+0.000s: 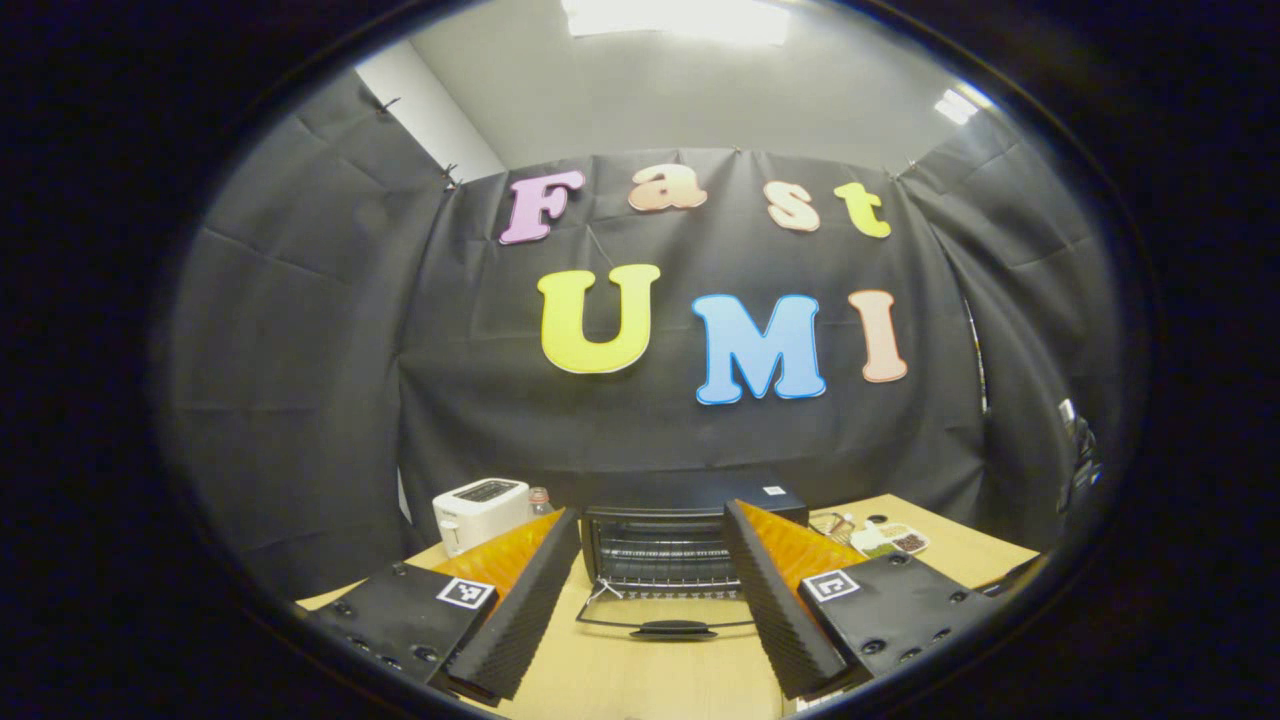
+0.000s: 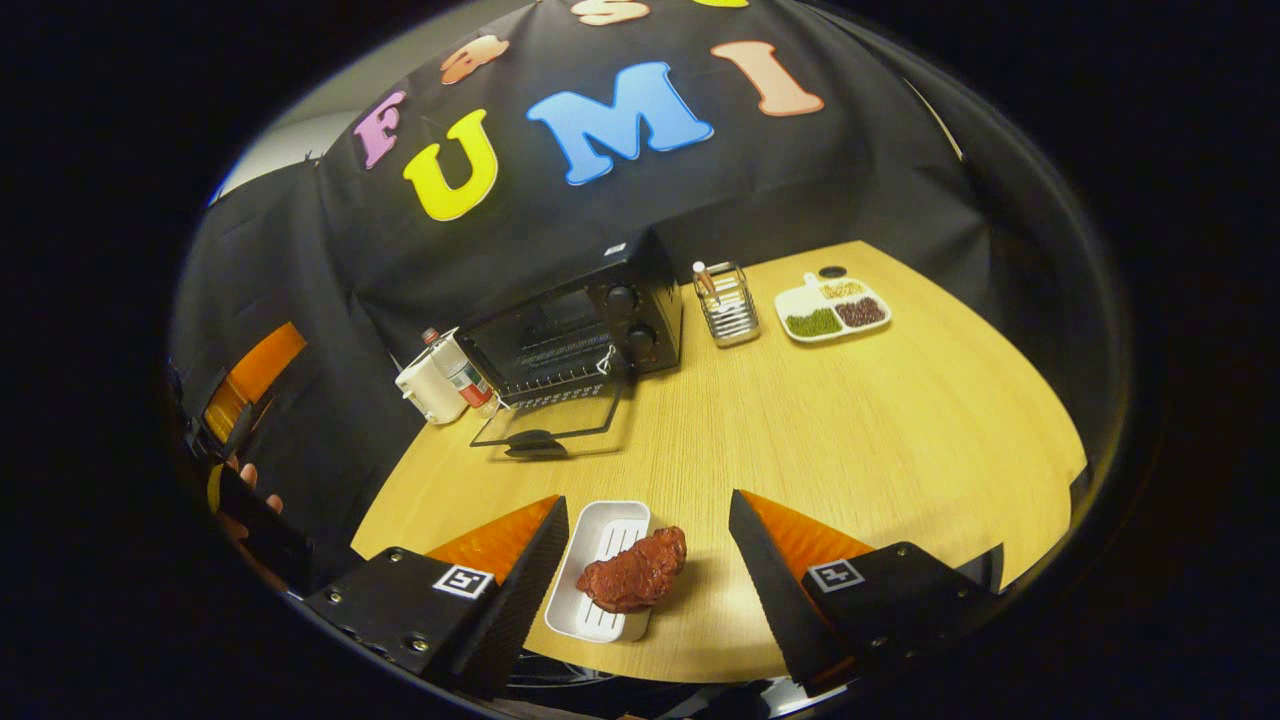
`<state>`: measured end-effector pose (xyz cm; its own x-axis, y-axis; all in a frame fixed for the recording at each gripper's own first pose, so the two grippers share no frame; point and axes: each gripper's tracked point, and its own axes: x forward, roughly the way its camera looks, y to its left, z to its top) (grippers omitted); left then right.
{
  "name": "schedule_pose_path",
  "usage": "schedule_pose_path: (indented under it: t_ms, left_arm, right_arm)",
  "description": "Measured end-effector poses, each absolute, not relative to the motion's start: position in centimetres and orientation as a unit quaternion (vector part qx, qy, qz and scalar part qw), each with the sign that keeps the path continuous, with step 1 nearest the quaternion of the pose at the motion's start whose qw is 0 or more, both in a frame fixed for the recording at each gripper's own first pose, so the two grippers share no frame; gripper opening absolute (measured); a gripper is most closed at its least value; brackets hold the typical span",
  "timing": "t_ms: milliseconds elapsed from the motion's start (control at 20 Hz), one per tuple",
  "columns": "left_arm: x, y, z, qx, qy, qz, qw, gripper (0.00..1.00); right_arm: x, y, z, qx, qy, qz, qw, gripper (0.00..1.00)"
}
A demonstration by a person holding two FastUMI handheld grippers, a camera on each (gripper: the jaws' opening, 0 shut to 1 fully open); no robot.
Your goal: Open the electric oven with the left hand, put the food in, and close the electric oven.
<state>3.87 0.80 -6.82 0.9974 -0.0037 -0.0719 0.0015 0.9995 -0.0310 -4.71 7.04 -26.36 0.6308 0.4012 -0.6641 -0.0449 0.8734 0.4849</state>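
Note:
The black electric oven stands at the back of the wooden table with its glass door folded down flat, the rack inside showing. My left gripper is open, held back from the door with nothing between its fingers. A reddish-brown piece of meat lies half on a small white ridged tray near the front edge. My right gripper hovers open above it, one finger on each side, not touching. The left gripper and a hand show at the far left of the right gripper view.
A white toaster and a small bottle stand left of the oven. Right of it are a wire holder and a white divided dish of beans. Bare tabletop spreads to the right.

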Motion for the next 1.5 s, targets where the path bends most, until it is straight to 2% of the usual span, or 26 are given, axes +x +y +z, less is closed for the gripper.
schedule_pose_path:
  t_ms: [500, 550, 600, 700, 800, 850, 900, 1050, 1500]
  left_arm:
    - [3.7, 2.9, -7.4, -0.015, 0.046, 0.011, 0.999, 1.0]
    - [3.7, 3.1, -7.5, -0.016, 0.047, 0.012, 0.999, 1.0]
    - [3.7, 3.3, -7.8, -0.017, 0.05, 0.015, 0.998, 1.0]
    - [3.7, 3.6, -8.2, -0.021, 0.055, 0.018, 0.998, 1.0]
    - [3.6, 3.6, -8.4, -0.02, 0.059, 0.02, 0.998, 1.0]
    - [3.5, 3.6, -8.6, -0.018, 0.061, 0.02, 0.998, 1.0]
    - [3.4, 3.5, -8.5, -0.016, 0.061, 0.02, 0.998, 1.0]
    - [2.8, 3.4, -8.5, -0.007, 0.065, 0.025, 0.998, 1.0]
    - [2.4, 3.2, -9.8, -0.019, 0.079, 0.035, 0.996, 1.0]
  right_arm:
    - [-6.6, 8.7, -31.0, 0.365, 0.495, 0.095, 0.783, 0.97]
    - [-6.3, 8.8, -31.5, 0.374, 0.5, 0.092, 0.776, 0.84]
    - [-6.8, 9.1, -31.6, 0.384, 0.505, 0.093, 0.767, 0.78]
    - [-7.0, 9.4, -31.7, 0.397, 0.511, 0.095, 0.756, 0.76]
    - [-6.5, 9.6, -31.7, 0.405, 0.509, 0.088, 0.755, 0.48]
    - [-6.9, 10.4, -31.4, 0.414, 0.512, 0.103, 0.746, 0.34]
    - [-6.9, 10.1, -31.5, 0.409, 0.512, 0.107, 0.748, 0.34]
    - [-6.1, 10.6, -31.1, 0.418, 0.501, 0.112, 0.749, 0.1]
    - [-3.2, 9.9, -26.5, 0.395, 0.464, 0.143, 0.78, 0.1]
